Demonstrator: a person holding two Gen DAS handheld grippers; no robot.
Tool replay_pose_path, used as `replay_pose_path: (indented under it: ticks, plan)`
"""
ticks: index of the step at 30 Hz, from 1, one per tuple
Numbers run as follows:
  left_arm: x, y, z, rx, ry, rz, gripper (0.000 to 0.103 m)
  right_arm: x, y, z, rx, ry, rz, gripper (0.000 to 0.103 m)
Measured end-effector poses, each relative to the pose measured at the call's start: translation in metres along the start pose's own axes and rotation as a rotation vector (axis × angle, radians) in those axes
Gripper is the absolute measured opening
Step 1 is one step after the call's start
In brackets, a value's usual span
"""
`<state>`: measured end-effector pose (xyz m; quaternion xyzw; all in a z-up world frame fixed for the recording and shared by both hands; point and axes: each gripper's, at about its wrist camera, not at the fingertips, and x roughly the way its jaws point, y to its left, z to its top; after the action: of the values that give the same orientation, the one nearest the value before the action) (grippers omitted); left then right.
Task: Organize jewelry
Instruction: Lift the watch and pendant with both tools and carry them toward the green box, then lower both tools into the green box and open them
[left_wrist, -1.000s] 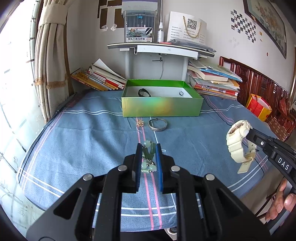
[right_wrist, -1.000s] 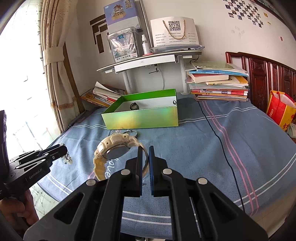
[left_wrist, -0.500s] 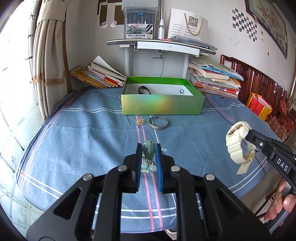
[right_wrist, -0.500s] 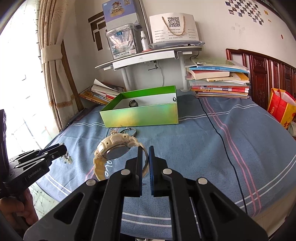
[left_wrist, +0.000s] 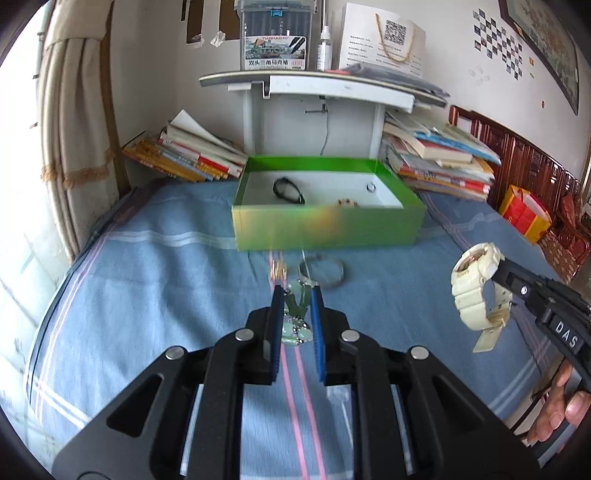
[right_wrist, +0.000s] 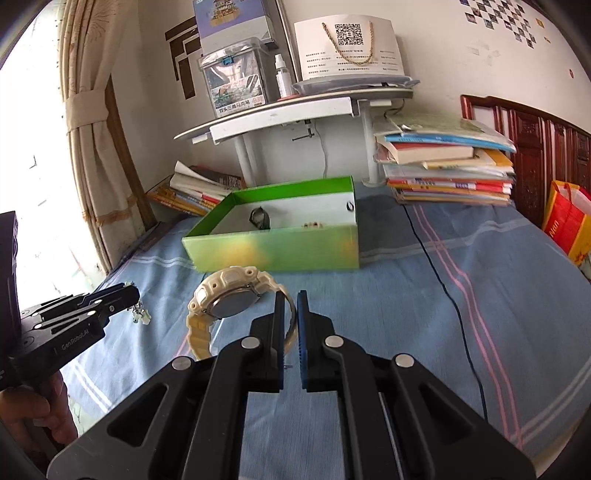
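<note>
Blue bedspread (left_wrist: 147, 280) carries the green box (left_wrist: 325, 230) near its far edge. Both grippers have advanced toward it: left gripper (left_wrist: 297, 302) clamps the jade pendant (left_wrist: 295, 328), right gripper (right_wrist: 290, 314) grips the cream watch (right_wrist: 229, 299). Deposit appears imminent.

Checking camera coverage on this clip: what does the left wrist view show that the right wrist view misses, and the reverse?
Only the left wrist view: the silver bangle and small gold piece lying on the bedspread before the box.

Only the right wrist view: the black cable running across the bedspread.

Both: the green box with a black band inside, the cream watch in the right tongs, and the green jewelry in the left tongs.
</note>
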<state>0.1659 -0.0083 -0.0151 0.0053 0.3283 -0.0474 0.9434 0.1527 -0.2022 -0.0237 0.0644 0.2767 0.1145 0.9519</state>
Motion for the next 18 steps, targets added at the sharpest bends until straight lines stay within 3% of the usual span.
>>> replay_pose_path:
  ticks: [6, 10, 16, 17, 18]
  plan:
    - [0.049, -0.001, 0.067, 0.009, -0.001, -0.007, 0.015, 0.058, -0.007, 0.058, -0.014, -0.014, -0.007, 0.007]
    - [0.114, 0.009, 0.116, -0.021, 0.032, 0.048, 0.015, 0.121, -0.019, 0.100, -0.003, 0.008, -0.023, 0.007]
    - [0.201, 0.033, 0.157, -0.013, 0.082, 0.097, 0.018, 0.202, -0.040, 0.135, 0.025, 0.027, -0.077, 0.010]
    - [0.211, 0.037, 0.161, -0.011, 0.079, 0.110, 0.033, 0.210, -0.043, 0.138, 0.022, 0.034, -0.087, 0.013]
    - [0.219, 0.040, 0.164, -0.009, 0.064, 0.149, 0.063, 0.213, -0.046, 0.139, 0.031, 0.037, -0.097, 0.025]
